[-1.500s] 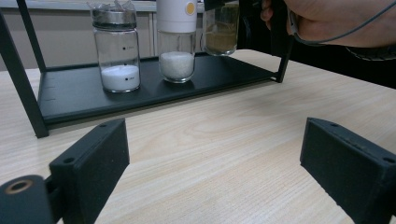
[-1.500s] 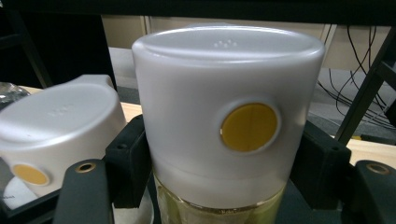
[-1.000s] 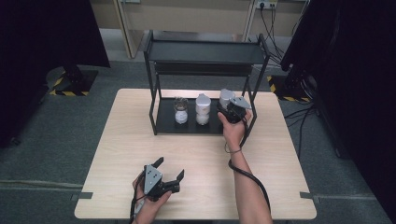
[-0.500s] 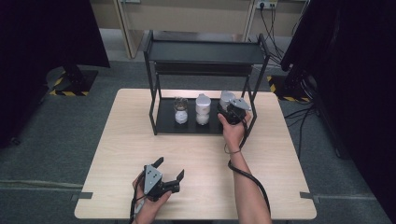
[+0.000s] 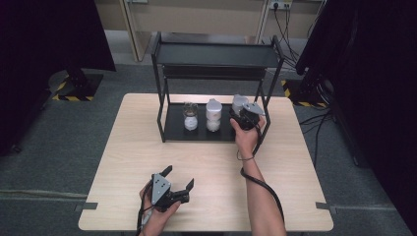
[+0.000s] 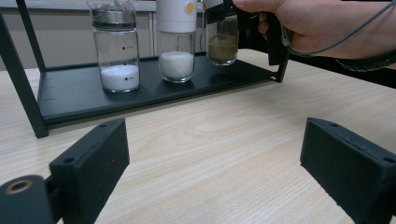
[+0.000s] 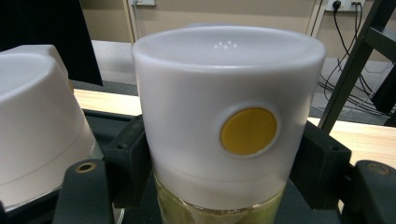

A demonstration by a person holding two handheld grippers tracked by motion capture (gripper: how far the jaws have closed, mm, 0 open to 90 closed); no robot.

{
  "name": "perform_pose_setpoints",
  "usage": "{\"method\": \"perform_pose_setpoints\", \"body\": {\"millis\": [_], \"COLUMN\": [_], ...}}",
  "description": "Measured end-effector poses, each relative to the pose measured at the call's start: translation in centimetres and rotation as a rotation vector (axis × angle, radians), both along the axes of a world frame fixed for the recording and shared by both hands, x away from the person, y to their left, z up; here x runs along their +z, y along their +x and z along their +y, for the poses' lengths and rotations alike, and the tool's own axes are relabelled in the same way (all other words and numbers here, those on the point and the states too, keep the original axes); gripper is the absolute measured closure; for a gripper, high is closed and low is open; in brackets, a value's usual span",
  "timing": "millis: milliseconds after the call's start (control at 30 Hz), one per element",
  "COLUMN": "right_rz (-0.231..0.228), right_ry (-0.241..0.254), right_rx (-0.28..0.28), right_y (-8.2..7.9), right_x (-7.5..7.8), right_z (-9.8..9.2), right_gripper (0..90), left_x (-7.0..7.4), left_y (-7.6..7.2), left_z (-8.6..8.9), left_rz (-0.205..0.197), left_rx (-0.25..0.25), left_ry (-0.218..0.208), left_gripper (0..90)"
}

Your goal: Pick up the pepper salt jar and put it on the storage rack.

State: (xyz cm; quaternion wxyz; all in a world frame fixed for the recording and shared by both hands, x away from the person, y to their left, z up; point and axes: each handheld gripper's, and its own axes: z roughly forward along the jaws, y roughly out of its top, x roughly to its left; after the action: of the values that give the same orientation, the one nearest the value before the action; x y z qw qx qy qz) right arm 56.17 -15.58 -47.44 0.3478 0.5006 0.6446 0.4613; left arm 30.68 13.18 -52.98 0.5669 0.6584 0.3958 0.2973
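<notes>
The right tool (image 7: 233, 186) is clamped on a spice jar (image 7: 231, 116), its black jaws pressing either side of the jar's white cap, just beneath a round yellow button. The jar's clear glass lower part holds a brownish-green seasoning. Compared with a second ago, the right hand (image 5: 246, 135) and its tool sit slightly nearer the person and a touch lower, at the right end of the black rack's (image 5: 216, 54) bottom shelf (image 6: 140, 93). In the left gripper view the jar (image 6: 222, 39) looks close above or just on that shelf; contact cannot be told. Judging from this, the jar is either being set down or just lifted off.

Beside it to the left stand a white-capped jar of coarse white grains (image 5: 213, 115), then a glass jar of fine white powder (image 5: 190, 116).

The left tool (image 5: 177, 184) rests wide apart and empty at the near edge of the wooden tabletop (image 5: 305, 196), unchanged in place, well away from the rack.
</notes>
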Motion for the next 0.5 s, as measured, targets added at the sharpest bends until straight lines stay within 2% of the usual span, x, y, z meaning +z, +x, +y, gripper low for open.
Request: {"method": "perform_pose_setpoints", "body": {"millis": [500], "right_rz": [0.005], "right_ry": [-0.009], "right_rx": [-0.009], "right_y": [0.38], "right_x": [-0.26], "right_z": [-0.22], "right_gripper": [30.8], "left_x": [0.0], "left_y": [0.01], "left_z": [0.03], "left_rz": [0.001], "left_rx": [0.001], "left_ry": [-0.003], "left_gripper": [7.5]}}
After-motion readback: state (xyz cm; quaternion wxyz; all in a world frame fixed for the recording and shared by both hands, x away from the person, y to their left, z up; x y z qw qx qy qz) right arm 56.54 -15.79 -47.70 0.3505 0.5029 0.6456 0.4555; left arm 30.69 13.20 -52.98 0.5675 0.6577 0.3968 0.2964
